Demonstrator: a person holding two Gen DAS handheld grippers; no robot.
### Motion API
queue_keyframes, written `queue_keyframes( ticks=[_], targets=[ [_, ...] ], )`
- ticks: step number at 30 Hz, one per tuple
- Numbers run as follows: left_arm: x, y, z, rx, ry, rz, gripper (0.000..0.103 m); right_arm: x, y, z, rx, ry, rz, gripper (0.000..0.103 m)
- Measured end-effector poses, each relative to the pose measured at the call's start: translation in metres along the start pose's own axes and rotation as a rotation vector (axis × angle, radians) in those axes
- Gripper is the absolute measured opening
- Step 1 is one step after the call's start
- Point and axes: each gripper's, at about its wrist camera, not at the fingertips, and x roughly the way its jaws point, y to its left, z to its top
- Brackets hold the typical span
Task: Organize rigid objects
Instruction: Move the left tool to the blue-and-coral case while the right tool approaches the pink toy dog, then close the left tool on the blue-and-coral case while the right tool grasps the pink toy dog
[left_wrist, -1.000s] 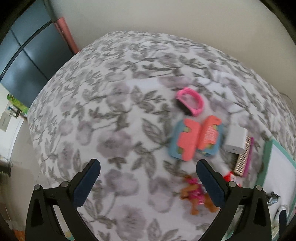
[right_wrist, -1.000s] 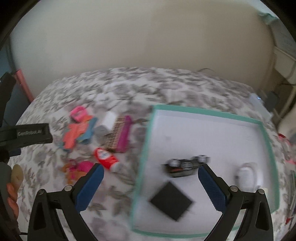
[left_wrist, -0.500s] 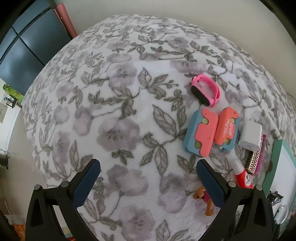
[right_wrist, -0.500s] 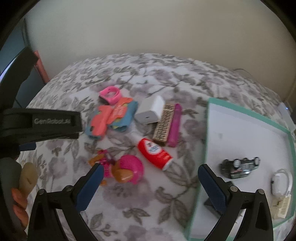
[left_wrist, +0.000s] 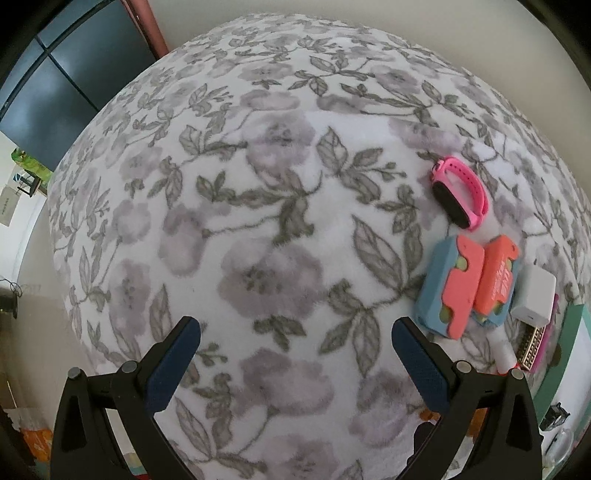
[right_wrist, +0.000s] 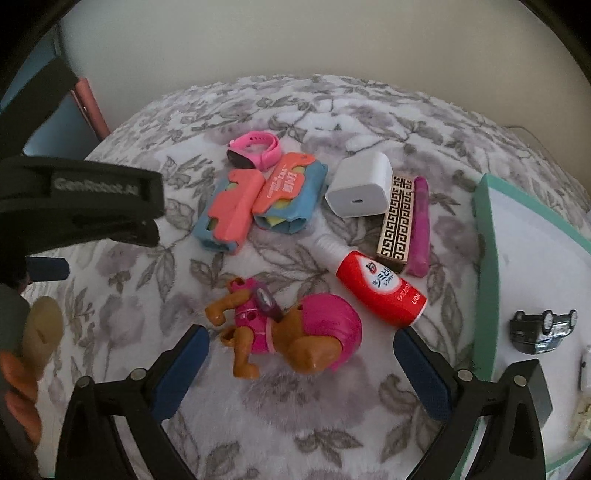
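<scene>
My right gripper (right_wrist: 301, 343) is open and empty, just above a brown and pink toy dog (right_wrist: 291, 330) that lies between its fingers on the floral blanket. Beyond it lie a red and white bottle (right_wrist: 376, 286), a patterned bar (right_wrist: 397, 219) beside a purple stick (right_wrist: 419, 225), a white charger (right_wrist: 360, 189), two coral and blue cases (right_wrist: 258, 201) and a pink watch (right_wrist: 255, 149). My left gripper (left_wrist: 295, 332) is open and empty over bare blanket, left of the cases (left_wrist: 467, 286) and the watch (left_wrist: 460, 190).
A teal-rimmed white tray (right_wrist: 485, 236) stands at the right and holds an overturned toy car (right_wrist: 541, 330) and a black block (right_wrist: 533, 389). The left gripper's body (right_wrist: 81, 199) and the person's hand fill the left of the right wrist view. The bed edge drops off at the left.
My right gripper has swung left from the tray and come down close over the toy dog. My left gripper has moved left and lower, so the objects slid to its right edge.
</scene>
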Motion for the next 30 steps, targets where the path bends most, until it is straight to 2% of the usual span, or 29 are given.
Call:
queue_keyframes(
  ticks=[4,6,11,15,30],
  targets=[
    [0.002,-0.002,0.007,0.006,-0.01,-0.031,0.103,0.006,-0.002,0.001,0.005,0.004,-0.008,0.097],
    [0.001,-0.005,0.008,0.007,-0.018,-0.051,0.103,0.005,-0.004,0.002,0.006,-0.004,-0.013,0.088],
    [-0.001,-0.019,0.01,0.03,-0.039,-0.111,0.103,0.002,-0.014,0.004,0.043,-0.015,-0.005,0.077],
    [-0.002,-0.033,0.008,0.056,-0.058,-0.159,0.103,0.0,-0.018,0.004,0.049,-0.019,-0.001,0.077],
    [0.018,-0.064,0.009,0.129,-0.075,-0.177,0.103,0.0,-0.029,0.004,0.065,-0.02,-0.001,0.077]
  ],
)
